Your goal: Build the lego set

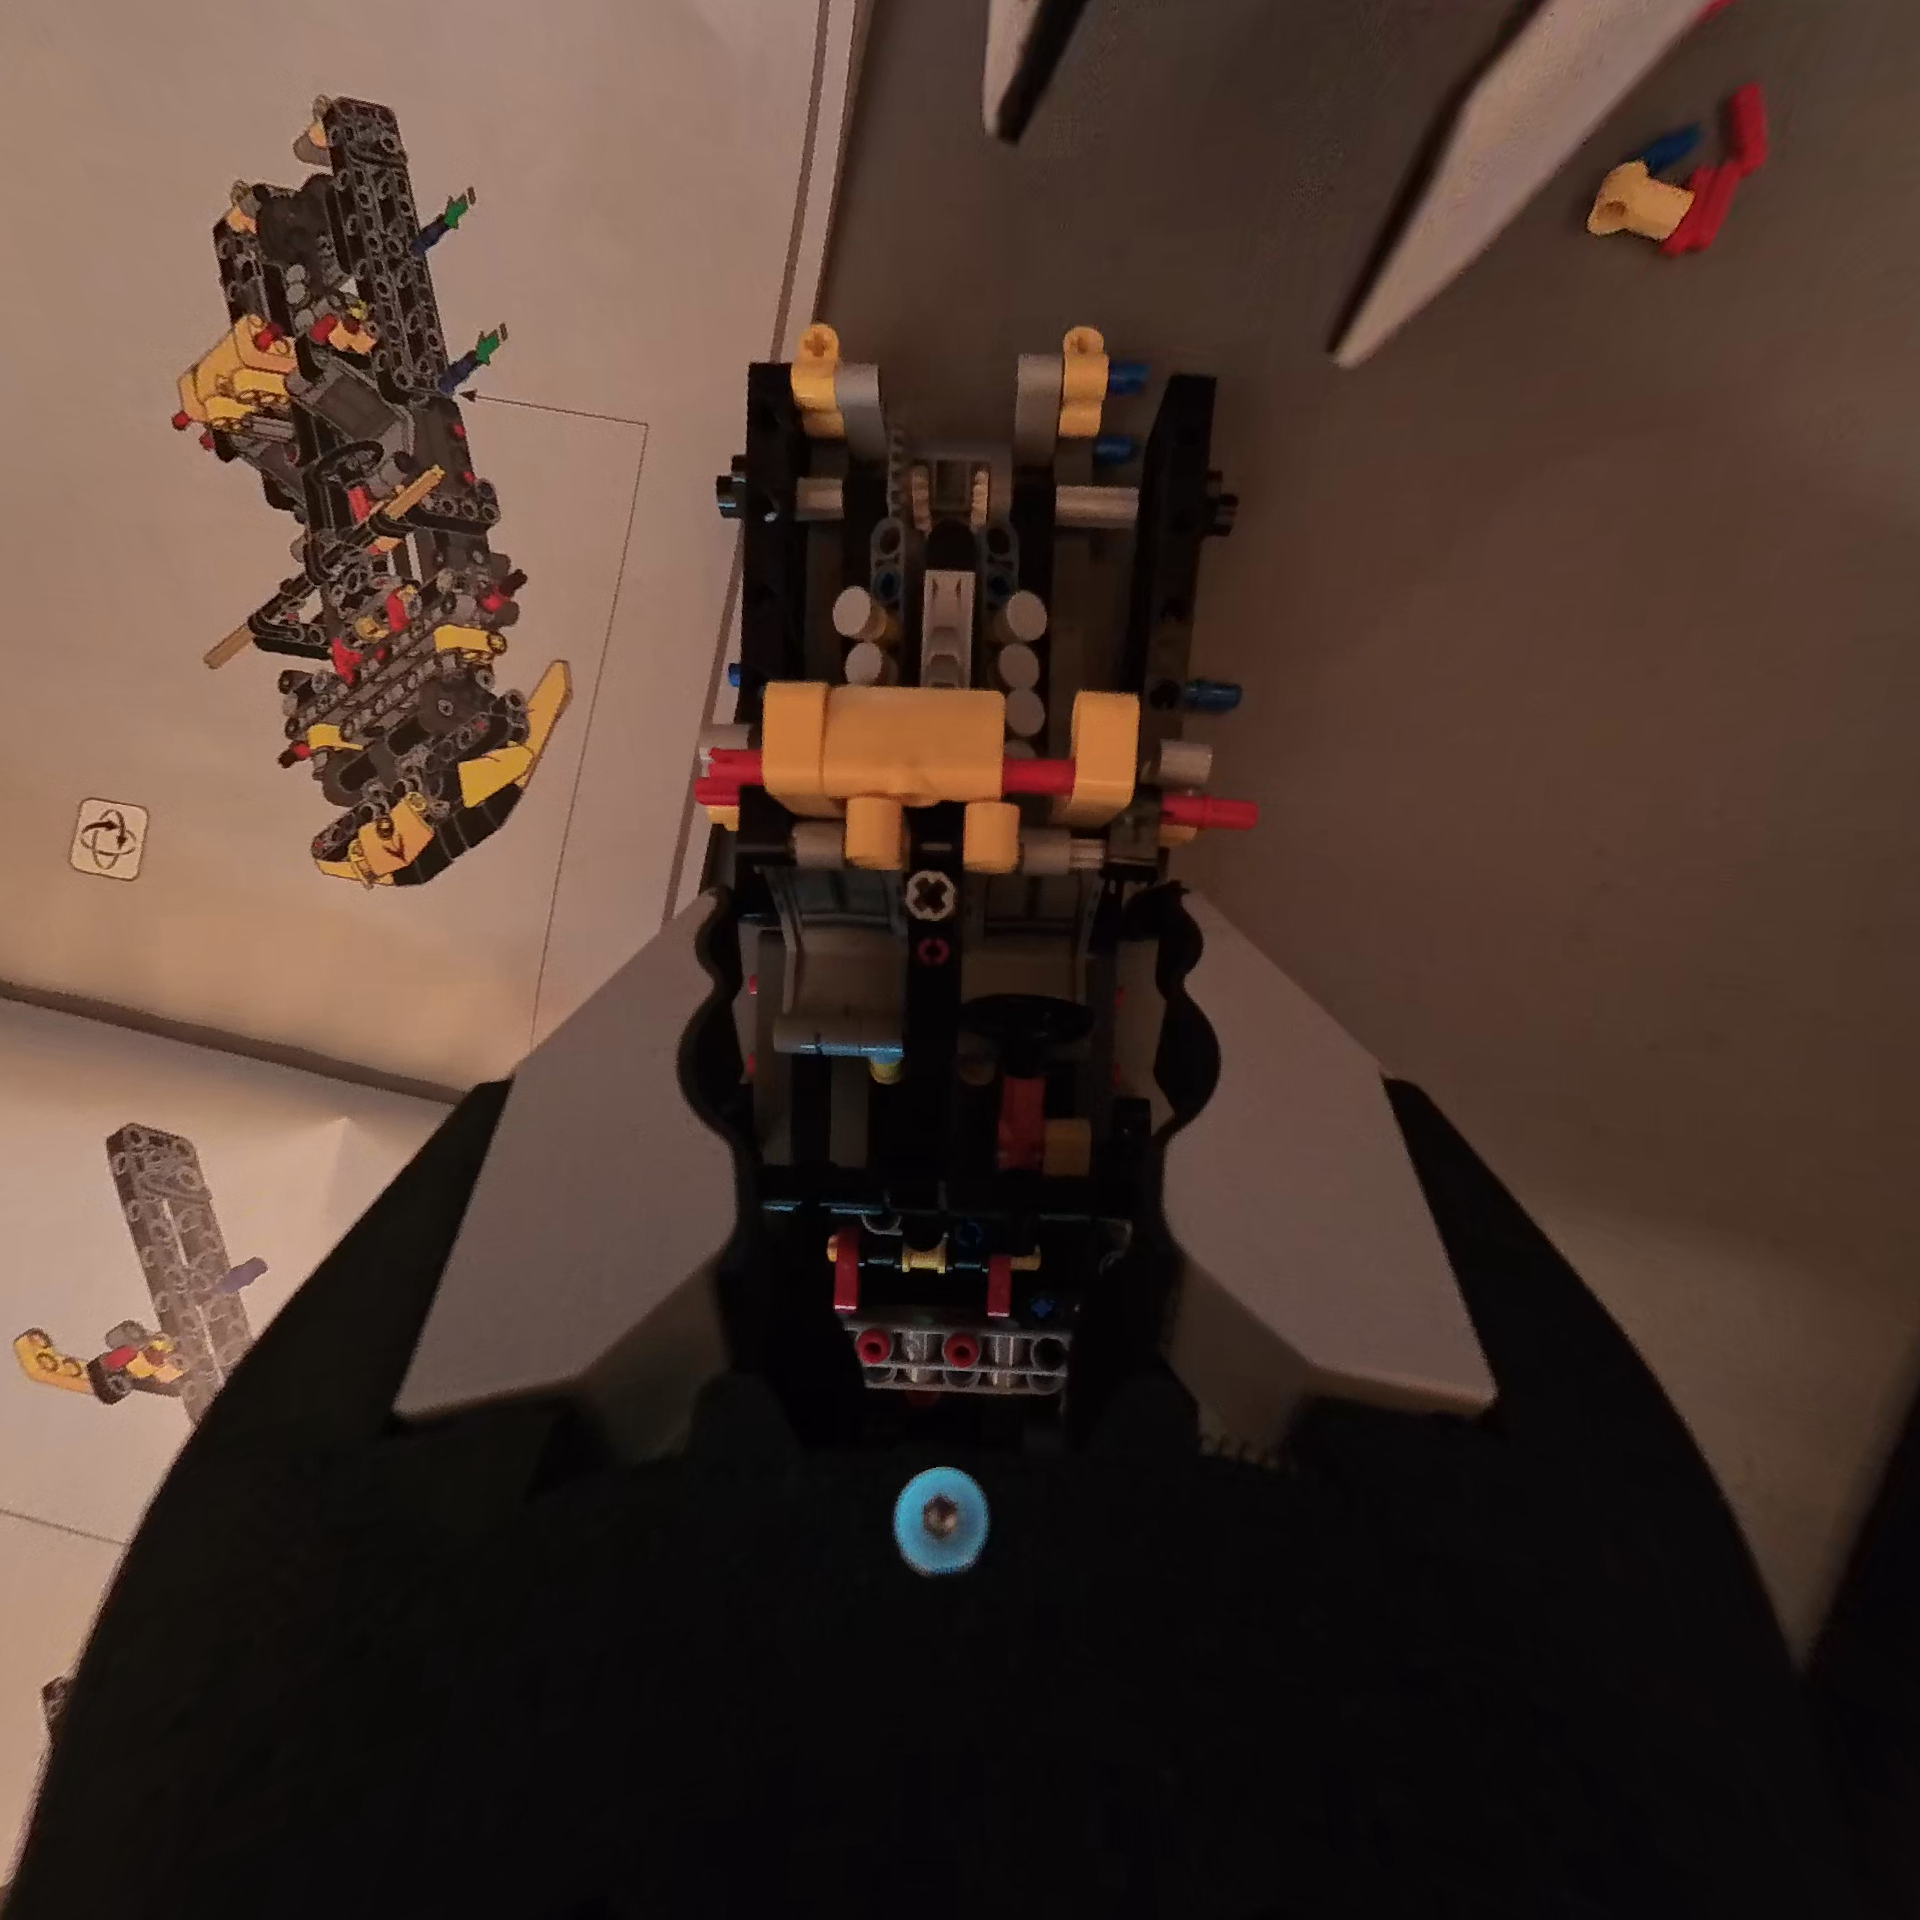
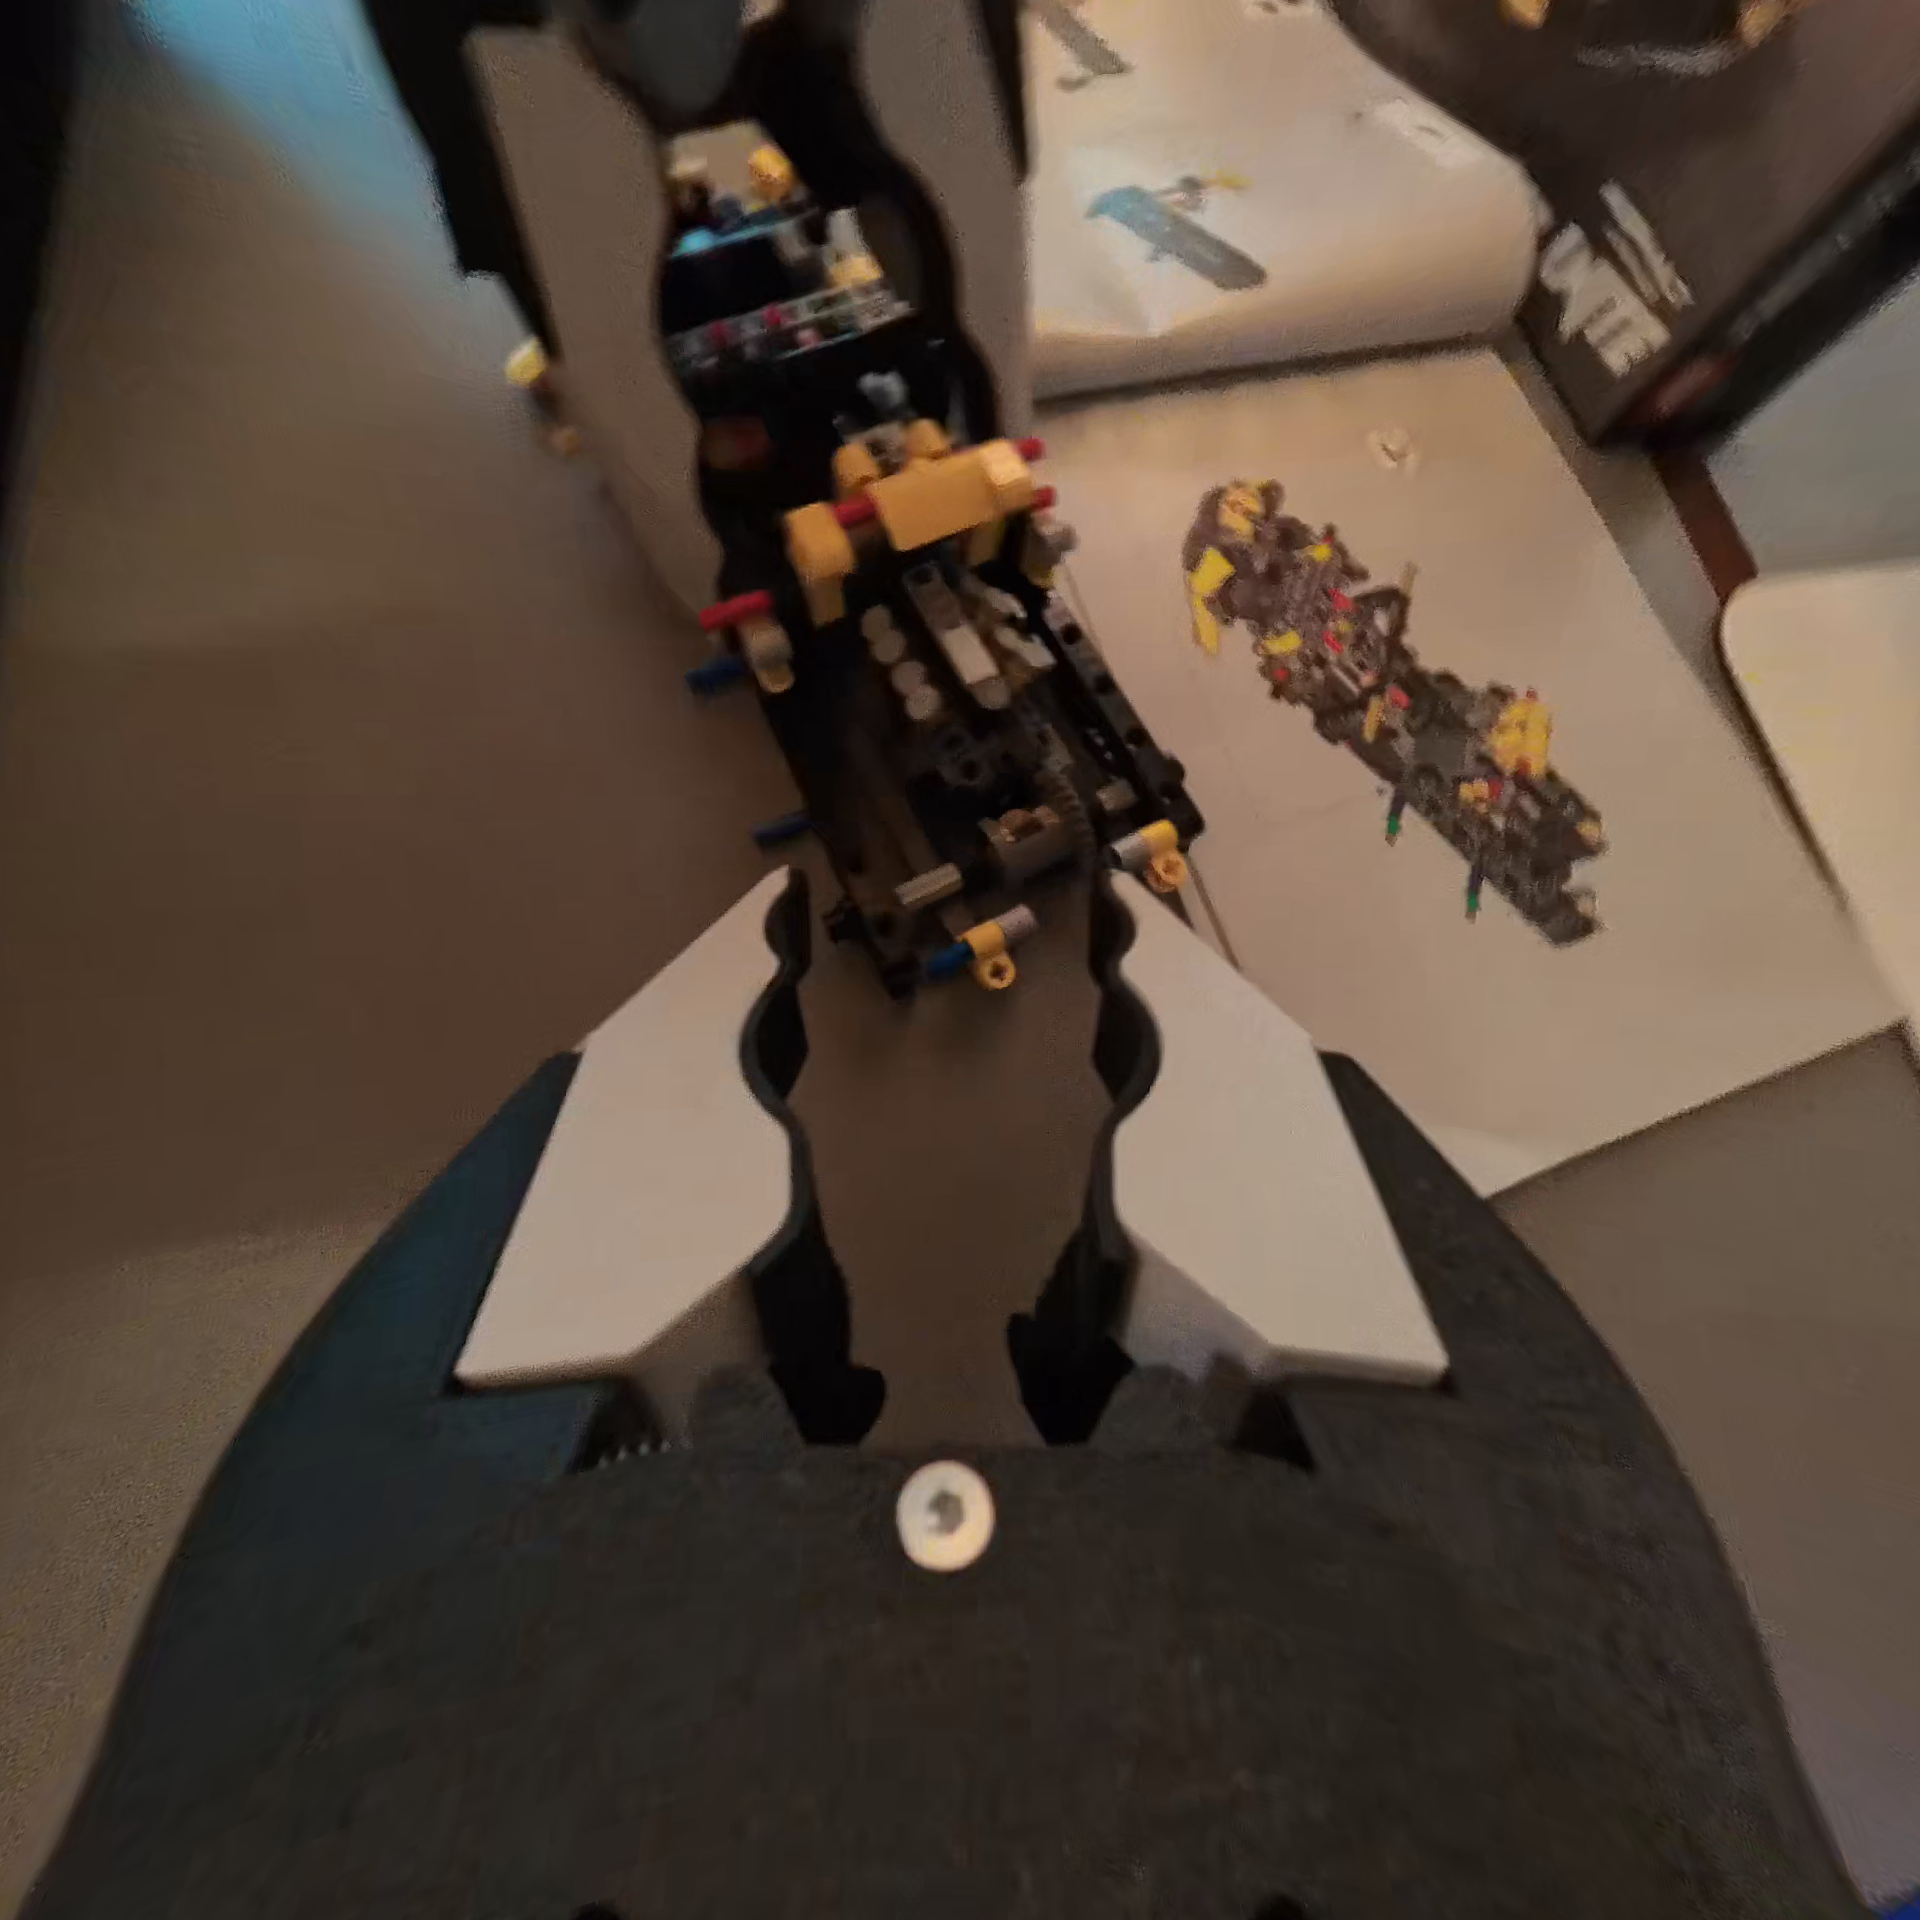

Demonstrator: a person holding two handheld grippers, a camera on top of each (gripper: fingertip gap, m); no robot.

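While your left gripper (image 1: 951, 1039) grips the near end of the black-and-yellow Lego chassis (image 1: 961, 665) between its pads, the long far end reaches out unsupported over the grey table (image 1: 1507, 727). From the left wrist view, any twist of your wrist could lever the frame out of the grasp, and squeezing harder could pop the red axle (image 1: 1039, 774) or the yellow block (image 1: 883, 743) loose. Loose red, yellow and blue pieces (image 1: 1683, 187) lie well apart at upper right, and the instruction booklet (image 1: 395, 499) lies open to the left.

From the right wrist view, your right gripper (image 2: 948, 935) is spread apart and empty, its tips just short of the chassis's far end (image 2: 977, 904). This view is blurred. Closing there risks catching the small yellow connectors (image 2: 992, 951) and blue pins instead of the black side beam (image 2: 1117, 717), which could pull them off. The booklet (image 2: 1403, 707) lies beside the model, near enough to snag.
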